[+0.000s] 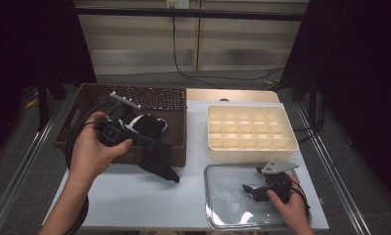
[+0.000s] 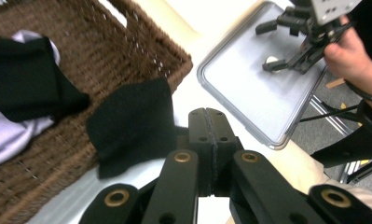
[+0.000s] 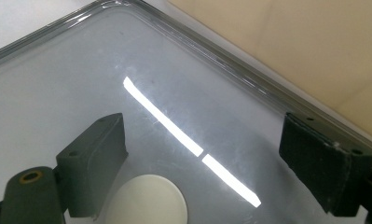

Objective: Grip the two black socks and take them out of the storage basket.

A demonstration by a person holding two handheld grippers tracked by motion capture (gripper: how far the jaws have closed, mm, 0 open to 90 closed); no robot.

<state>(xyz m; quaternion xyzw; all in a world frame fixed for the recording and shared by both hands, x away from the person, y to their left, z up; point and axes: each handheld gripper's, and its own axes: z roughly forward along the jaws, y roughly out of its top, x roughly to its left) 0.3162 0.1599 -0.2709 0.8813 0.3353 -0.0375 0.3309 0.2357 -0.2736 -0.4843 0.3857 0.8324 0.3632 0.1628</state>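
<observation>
At basket's point(image 1: 175, 128) front rim, my left gripper point(image 2: 210, 140) clamps black cloth point(image 2: 132, 123) — tray point(image 1: 217, 205) lies rightward, where right gripper point(image 3: 202, 154) waits wide — nearer it.

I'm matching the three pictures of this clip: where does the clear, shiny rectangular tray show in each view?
High view: the clear, shiny rectangular tray lies at lower right on the table, under the right gripper.
Left gripper view: upper right, beyond the brown wicker basket.
Right gripper view: it spans the picture; its rim runs diagonally across the top.
Shared landmark: the small white disc on the tray, also seen in the left gripper view.
</observation>
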